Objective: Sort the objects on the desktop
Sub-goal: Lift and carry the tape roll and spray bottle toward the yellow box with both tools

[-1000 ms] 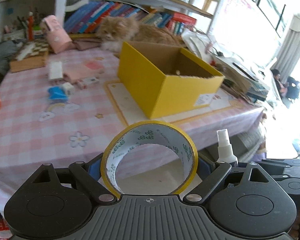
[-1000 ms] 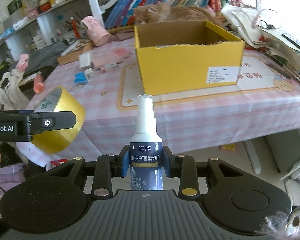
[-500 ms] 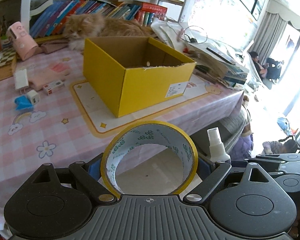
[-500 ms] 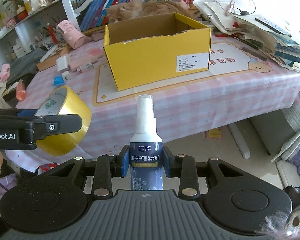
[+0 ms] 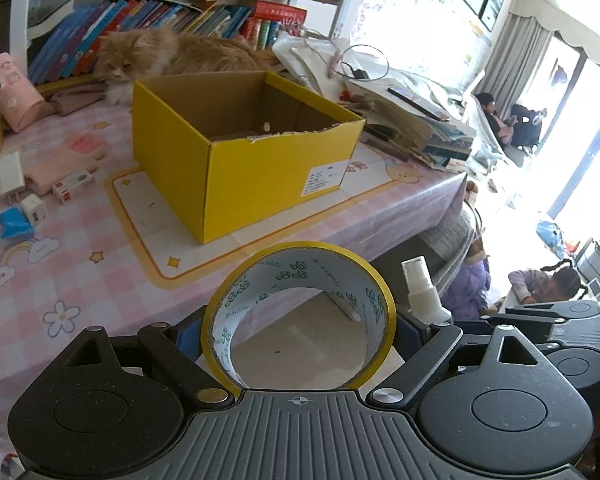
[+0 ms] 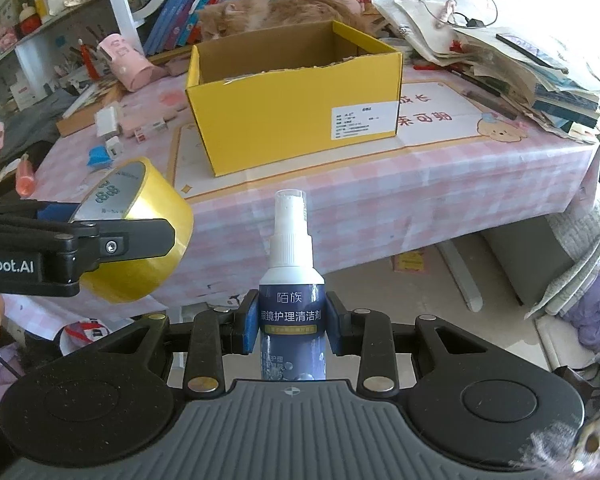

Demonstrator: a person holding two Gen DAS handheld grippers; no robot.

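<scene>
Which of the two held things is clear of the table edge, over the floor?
The spray bottle in the right gripper; the tape roll overlaps the tablecloth's edge.

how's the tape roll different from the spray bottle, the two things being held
The tape roll is a wide, hollow yellow ring; the spray bottle is a slim, solid cylinder with a dark blue label and a white nozzle. The tape roll spreads the left tool wide, while the right tool is nearly closed on the narrow spray bottle. The tape roll's hole faces the camera; the spray bottle stands upright. Both are clamped short of the yellow box.
</scene>
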